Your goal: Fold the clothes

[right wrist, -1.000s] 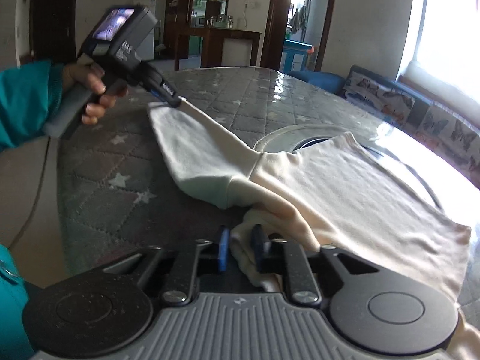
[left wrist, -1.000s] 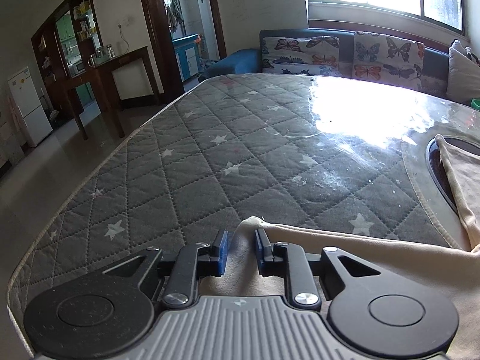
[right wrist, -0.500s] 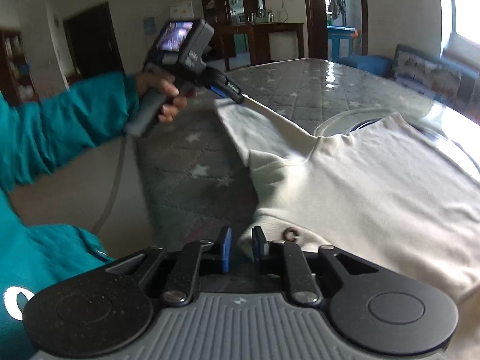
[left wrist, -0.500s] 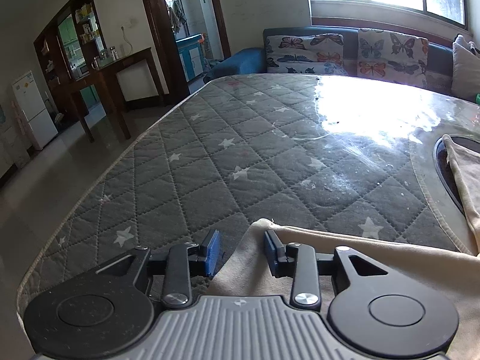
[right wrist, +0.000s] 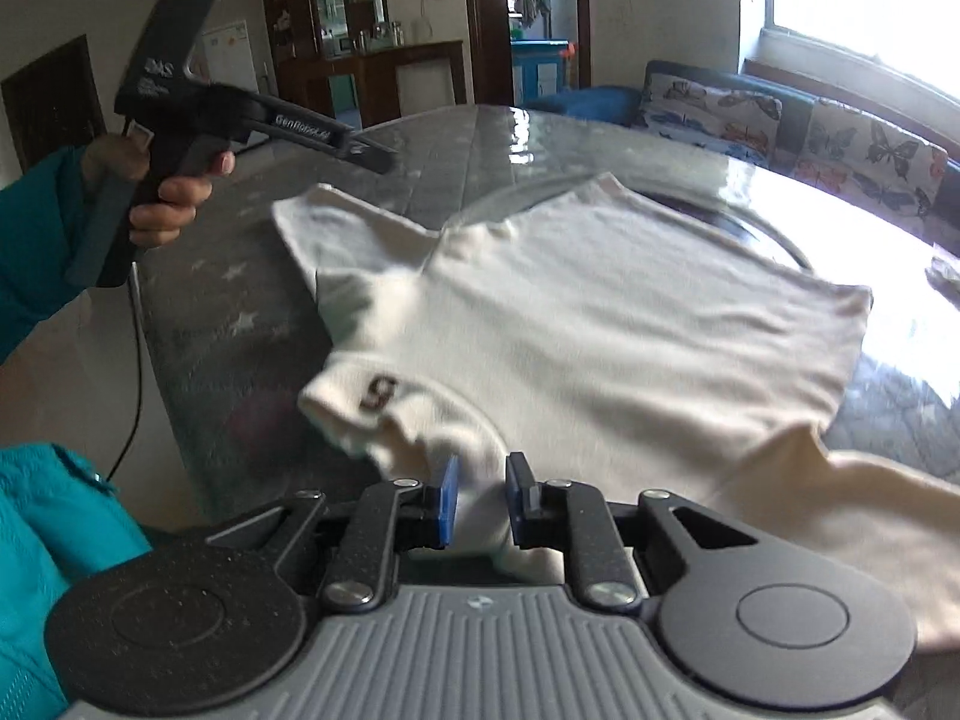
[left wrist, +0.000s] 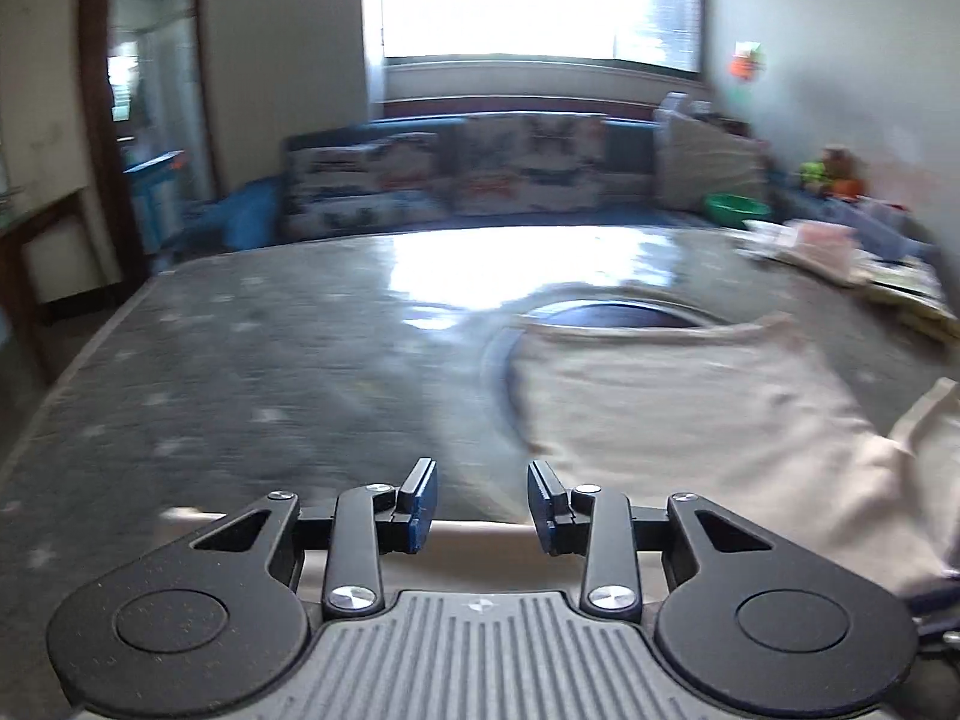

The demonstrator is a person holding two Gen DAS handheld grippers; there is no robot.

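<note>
Nearest to us, the right gripper (right wrist: 478,495) has its blue pads parted, with a fold of the cream T-shirt (right wrist: 600,324) bunched between them; the pads stand a little off the cloth, so we judge it loose rather than pinched. That fold belongs to the collar end, where a neck label (right wrist: 377,391) printed with a 5 shows just ahead and to the left of the right gripper.

From there the T-shirt runs away from us across the grey star-quilted table (right wrist: 198,300), long axis near to far, collar toward us and hem toward the window. One sleeve (right wrist: 336,234) spreads out to the left, the other (right wrist: 840,498) lies to the right, close to us.

The left gripper (left wrist: 482,495) hangs open and empty above the table edge, the T-shirt lying ahead and to its right. It is the nearer to the left sleeve, which we judge is its next hold.
</note>
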